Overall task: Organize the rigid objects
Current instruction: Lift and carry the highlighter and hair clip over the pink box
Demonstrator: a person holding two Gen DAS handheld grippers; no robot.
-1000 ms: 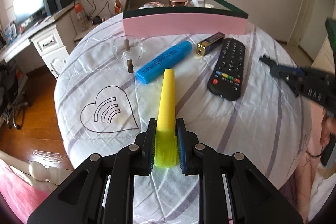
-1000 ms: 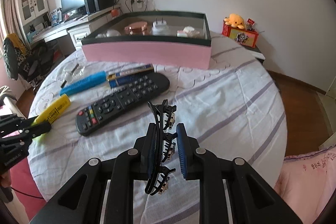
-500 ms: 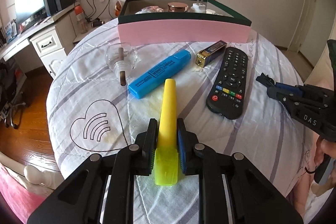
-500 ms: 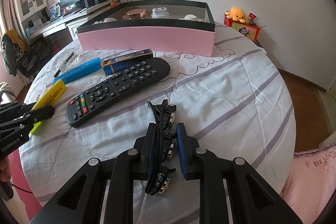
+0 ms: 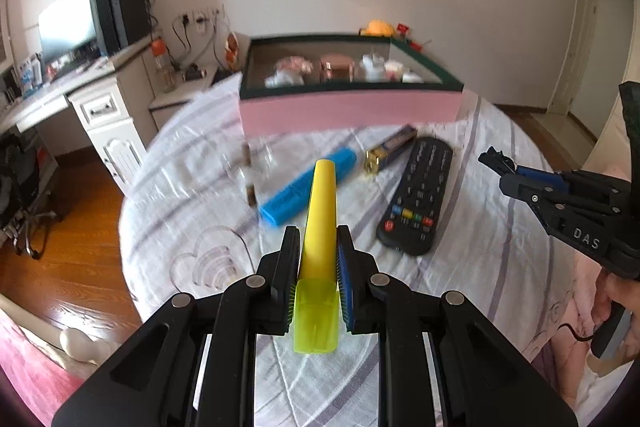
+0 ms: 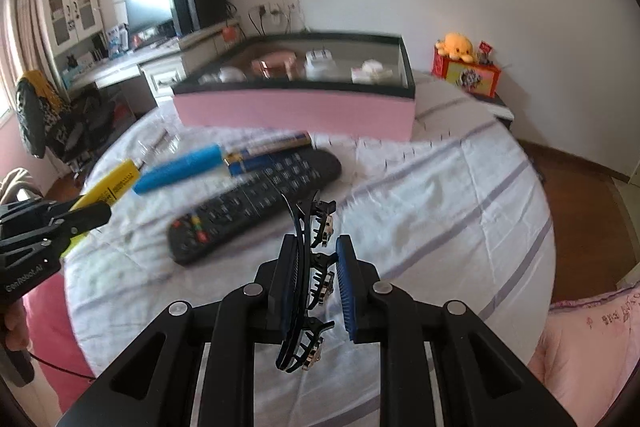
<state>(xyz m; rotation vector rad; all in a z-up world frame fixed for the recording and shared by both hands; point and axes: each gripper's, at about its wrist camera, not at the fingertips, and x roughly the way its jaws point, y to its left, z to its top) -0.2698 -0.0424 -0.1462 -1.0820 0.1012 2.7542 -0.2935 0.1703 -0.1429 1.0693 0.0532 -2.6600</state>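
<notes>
**A:** What have you got in your left hand-held gripper (image 5: pixel 318 279)?

**B:** You have it clamped tight on the yellow highlighter (image 5: pixel 320 227). The pads press its sides near the translucent cap end, and the barrel sticks out forward past the fingertips, held in the air above the worktop (image 5: pixel 472 267), which is round and covered in a white cloth with grey stripes.

**A:** And your right hand-held gripper (image 6: pixel 318 279)?

**B:** Nearly closed as well, on a black hair claw clip (image 6: pixel 310 283). The clip stands on edge between the pads, its teeth turned to the right pad, and it too is clear of the cloth.

**A:** What lies on the worktop in front of you?

**B:** A black remote control (image 6: pixel 256 207) lies slantwise, its coloured buttons at the near end. Just beyond it is a blue and gold lighter (image 6: pixel 268 157), and left of that a blue highlighter (image 6: pixel 180 167). A clear glass piece (image 5: pixel 250 167) with a brown stem sits further left; it is too blurred to name.

**A:** And the box?

**B:** The pink box (image 6: pixel 296 111) with the dark green rim stands at the far edge, well apart from both of your held items. Inside you can see a rose-gold round tin (image 5: pixel 337 67), a white plug (image 6: pixel 320 61) and a few pale small things.
</notes>
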